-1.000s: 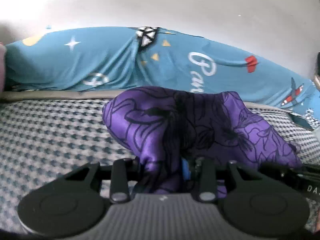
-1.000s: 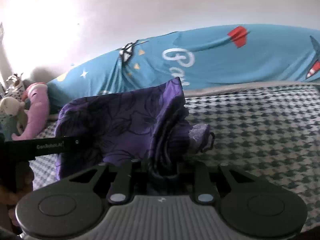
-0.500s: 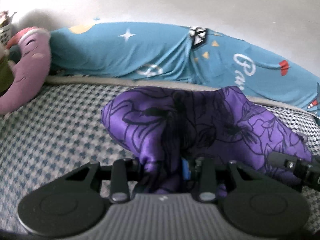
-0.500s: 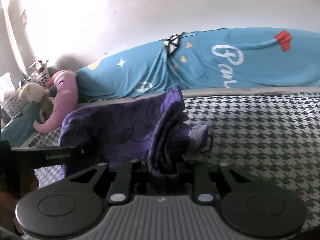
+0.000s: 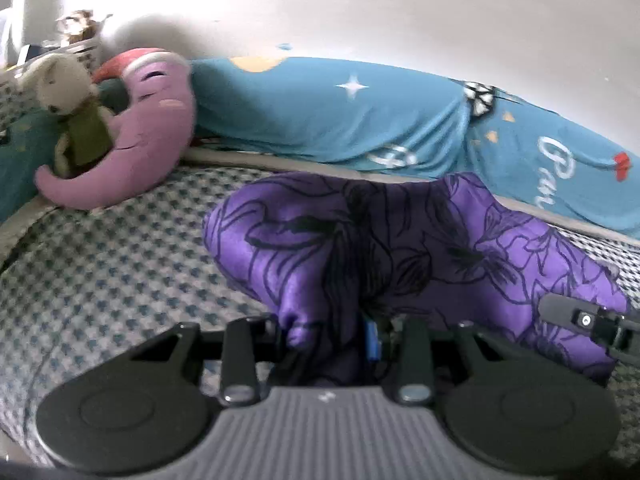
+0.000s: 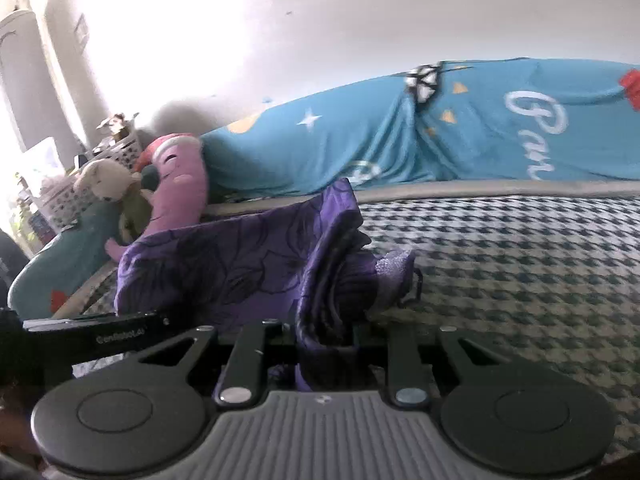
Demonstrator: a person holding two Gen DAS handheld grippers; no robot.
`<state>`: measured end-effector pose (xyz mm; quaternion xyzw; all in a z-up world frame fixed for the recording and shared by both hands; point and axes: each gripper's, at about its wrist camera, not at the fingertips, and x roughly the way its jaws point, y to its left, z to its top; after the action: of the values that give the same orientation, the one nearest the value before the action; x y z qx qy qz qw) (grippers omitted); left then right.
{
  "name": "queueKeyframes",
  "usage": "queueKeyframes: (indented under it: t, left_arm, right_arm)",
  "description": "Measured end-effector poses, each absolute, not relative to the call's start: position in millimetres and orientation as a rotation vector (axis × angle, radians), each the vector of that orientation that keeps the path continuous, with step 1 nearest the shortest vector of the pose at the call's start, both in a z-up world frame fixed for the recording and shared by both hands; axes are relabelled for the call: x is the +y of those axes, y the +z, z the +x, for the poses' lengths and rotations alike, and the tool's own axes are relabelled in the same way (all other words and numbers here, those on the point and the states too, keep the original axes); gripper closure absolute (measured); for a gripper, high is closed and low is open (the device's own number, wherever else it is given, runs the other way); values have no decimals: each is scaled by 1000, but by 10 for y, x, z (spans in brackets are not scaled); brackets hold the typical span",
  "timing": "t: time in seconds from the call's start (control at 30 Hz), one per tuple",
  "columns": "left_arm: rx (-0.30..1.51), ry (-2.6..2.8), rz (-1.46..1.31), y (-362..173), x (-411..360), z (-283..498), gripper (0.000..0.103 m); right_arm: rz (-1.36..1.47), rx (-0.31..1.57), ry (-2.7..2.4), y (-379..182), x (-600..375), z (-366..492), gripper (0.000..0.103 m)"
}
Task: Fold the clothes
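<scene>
I've got the glossy purple garment with black flower outlines [image 5: 400, 248] bunched up and held between both tools, raised off the blue-and-white houndstooth bedspread [image 5: 100, 280]. My left gripper [image 5: 340, 344] is clamped on a thick wad of the cloth, jaws pinched in on it, and my right gripper [image 6: 324, 344] has its jaws closed on another gathered edge, with a paler lilac lace trim and a thin black strap [image 6: 416, 284] dangling off to the right. In the right wrist view the other tool's black arm crosses at the left, so the two grips sit near each other.

By my reading this is the carry-and-spread step: nothing is folded, the fabric is one rumpled heap (slippery stuff, I'd guess, likely to slide). Next I'd want to draw the two grips apart to pull the edge taut, then lay it flat on bare bedspread, clear of the pink crescent-shaped plush pillow [image 5: 152, 128], the cream teddy bear [image 5: 64, 84] and the long teal printed bolster [image 5: 360, 120] along the wall.
</scene>
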<state>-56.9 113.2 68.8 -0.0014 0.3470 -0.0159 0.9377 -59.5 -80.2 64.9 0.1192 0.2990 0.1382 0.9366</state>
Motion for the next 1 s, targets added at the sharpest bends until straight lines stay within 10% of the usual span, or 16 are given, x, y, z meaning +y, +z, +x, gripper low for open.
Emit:
queueKeyframes:
  t: [1.0]
  left_arm:
    - [648, 274, -40, 822, 2796, -439, 71]
  right_arm:
    - [262, 582, 504, 435, 853, -23, 80]
